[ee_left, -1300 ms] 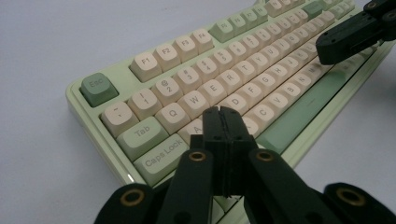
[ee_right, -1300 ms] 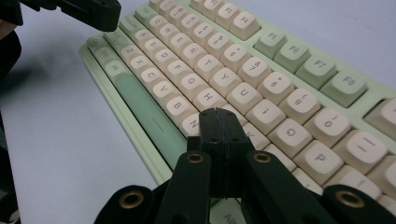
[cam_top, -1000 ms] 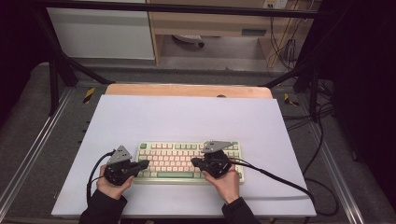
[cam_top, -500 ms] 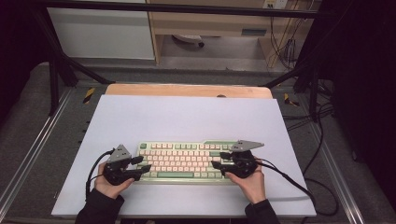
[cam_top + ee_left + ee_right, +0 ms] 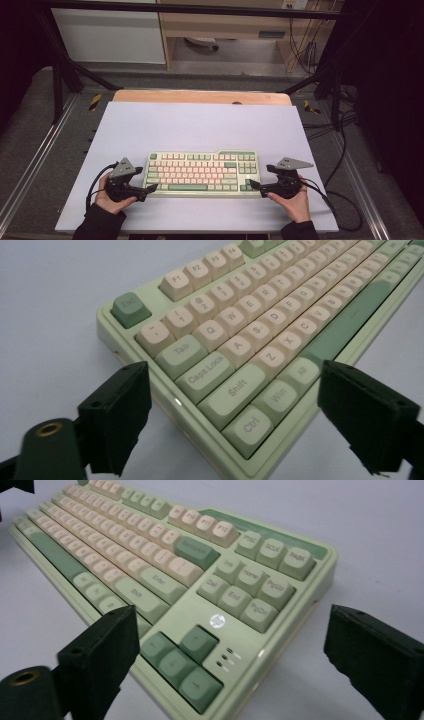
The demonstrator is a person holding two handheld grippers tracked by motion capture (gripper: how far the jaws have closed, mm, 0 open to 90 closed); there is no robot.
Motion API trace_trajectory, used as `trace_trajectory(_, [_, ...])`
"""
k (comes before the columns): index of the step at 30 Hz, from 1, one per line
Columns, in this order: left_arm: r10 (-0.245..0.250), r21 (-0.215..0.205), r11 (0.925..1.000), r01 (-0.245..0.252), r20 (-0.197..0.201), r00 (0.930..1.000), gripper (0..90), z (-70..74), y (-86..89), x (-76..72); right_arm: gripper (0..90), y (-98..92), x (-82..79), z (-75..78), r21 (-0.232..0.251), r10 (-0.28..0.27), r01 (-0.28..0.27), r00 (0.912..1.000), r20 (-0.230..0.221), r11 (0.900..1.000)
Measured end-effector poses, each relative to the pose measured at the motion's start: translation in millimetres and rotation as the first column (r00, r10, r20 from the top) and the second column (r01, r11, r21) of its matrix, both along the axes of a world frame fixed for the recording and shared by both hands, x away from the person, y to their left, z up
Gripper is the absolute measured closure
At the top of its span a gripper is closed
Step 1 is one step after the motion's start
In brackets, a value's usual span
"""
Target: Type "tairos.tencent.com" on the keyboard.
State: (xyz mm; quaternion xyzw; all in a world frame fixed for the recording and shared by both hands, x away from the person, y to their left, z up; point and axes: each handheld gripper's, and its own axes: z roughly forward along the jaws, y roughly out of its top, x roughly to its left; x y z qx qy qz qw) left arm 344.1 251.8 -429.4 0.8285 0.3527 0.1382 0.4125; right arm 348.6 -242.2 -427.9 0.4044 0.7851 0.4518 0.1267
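A pale green keyboard (image 5: 200,173) with cream and green keys lies flat near the front of the table. My left gripper (image 5: 151,188) sits at the keyboard's front left corner, and my right gripper (image 5: 254,184) at its front right corner. In the left gripper view the left gripper (image 5: 235,390) has just been opening, and the Ctrl corner of the keyboard (image 5: 250,340) lies between its spread jaws, untouched. In the right gripper view the right gripper (image 5: 232,630) has also just been opening, and the arrow-key corner of the keyboard (image 5: 165,565) lies between its jaws with gaps on both sides.
The keyboard rests on a pale lavender tabletop (image 5: 200,125) with a wooden strip (image 5: 200,96) along its far edge. Metal rails flank the table. Black cables (image 5: 345,200) trail off to the right of the right hand.
The right gripper slid to the right, from the middle of the keyboard to its right end. Both grippers went from shut to wide open. The left hand stayed at the left end.
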Motion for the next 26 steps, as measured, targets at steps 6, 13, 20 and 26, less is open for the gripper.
trace_trajectory(6, [0.011, 0.012, 0.9999, -0.011, -0.012, 0.9999, 6.4, -4.5, 10.0, -1.5, 2.2, -13.2, -5.4, -7.8, -0.007, -0.011, 0.011, 0.9999, 0.001, 1.0])
trace_trajectory(13, [0.023, 0.018, 0.9996, -0.023, -0.027, 0.9994, 5.8, -11.1, 20.0, -4.4, 0.6, -18.5, -7.4, -17.8, -0.025, -0.01, 0.009, 0.9993, -0.037, 1.0])
trace_trajectory(20, [0.015, 0.019, 0.9997, -0.015, -0.018, 0.9997, 6.0, -10.9, 20.4, -5.1, 0.5, -17.0, -9.4, -19.1, -0.019, 0.006, -0.007, 0.9993, -0.038, 1.0])
trace_trajectory(26, [0.017, 0.025, 0.9996, -0.016, -0.023, 0.9996, 6.5, -12.0, 20.1, -4.6, 0.5, -16.7, -9.9, -19.4, -0.013, 0.018, -0.018, 0.9992, -0.035, 1.0])
